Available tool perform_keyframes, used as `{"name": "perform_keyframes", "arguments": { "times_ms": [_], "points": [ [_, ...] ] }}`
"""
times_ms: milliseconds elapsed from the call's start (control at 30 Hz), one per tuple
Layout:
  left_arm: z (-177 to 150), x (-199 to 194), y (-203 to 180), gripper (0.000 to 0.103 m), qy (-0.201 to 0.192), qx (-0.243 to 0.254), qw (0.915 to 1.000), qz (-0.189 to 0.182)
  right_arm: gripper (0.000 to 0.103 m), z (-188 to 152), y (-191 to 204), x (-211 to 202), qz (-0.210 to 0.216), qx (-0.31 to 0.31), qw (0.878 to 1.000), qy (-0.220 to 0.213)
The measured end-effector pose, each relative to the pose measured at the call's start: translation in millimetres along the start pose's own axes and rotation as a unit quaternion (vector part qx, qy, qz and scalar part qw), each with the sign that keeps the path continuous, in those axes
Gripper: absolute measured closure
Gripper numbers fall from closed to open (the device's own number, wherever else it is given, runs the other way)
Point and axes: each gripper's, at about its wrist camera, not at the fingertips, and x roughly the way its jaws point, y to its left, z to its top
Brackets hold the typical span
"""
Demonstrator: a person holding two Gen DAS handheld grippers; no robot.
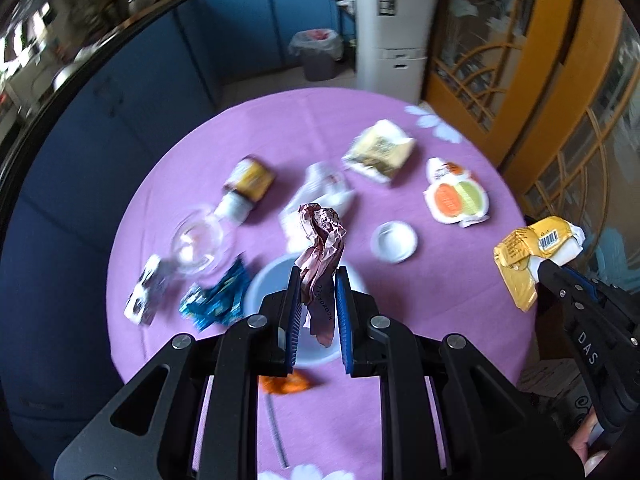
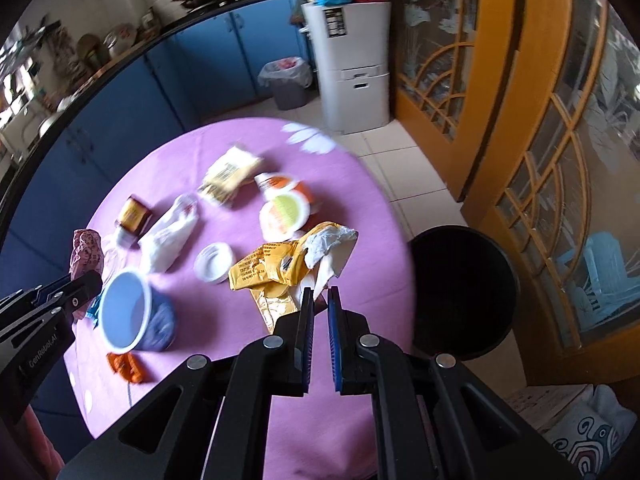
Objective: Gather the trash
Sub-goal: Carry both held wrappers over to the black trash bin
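Observation:
In the left wrist view my left gripper (image 1: 318, 276) is shut on a crumpled pink wrapper (image 1: 322, 236), held above the round table with the purple cloth (image 1: 420, 300). My right gripper (image 2: 319, 294) is shut on a gold wrapper with white paper (image 2: 280, 268), lifted over the table's right side. Each view shows the other tool: the right gripper (image 1: 540, 270) with the gold wrapper (image 1: 520, 256), and the left gripper (image 2: 86, 280) with the pink wrapper (image 2: 86, 252). A black bin (image 2: 460, 292) stands on the floor just right of the table.
On the cloth lie a blue bowl (image 2: 128, 312), a white lid (image 1: 394, 241), an orange-green round pack (image 1: 456, 198), a beige packet (image 1: 380, 152), a white bag (image 1: 320, 196), a tipped bottle (image 1: 248, 188), a glass (image 1: 196, 244), blue (image 1: 218, 300) and orange (image 1: 286, 384) wrappers. A lined grey bin (image 2: 286, 82) stands by the blue cabinets.

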Motion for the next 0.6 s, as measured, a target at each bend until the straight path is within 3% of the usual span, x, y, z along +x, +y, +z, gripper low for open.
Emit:
{"name": "perform_keyframes", "arguments": {
  "times_ms": [600],
  "points": [
    [65.3,25.6,-167.2,0.086,-0.017,0.106,0.9925,-0.059,0.095,21.5,-123.1,8.8,-0.082,0.088,0.992,-0.036]
  ]
}}
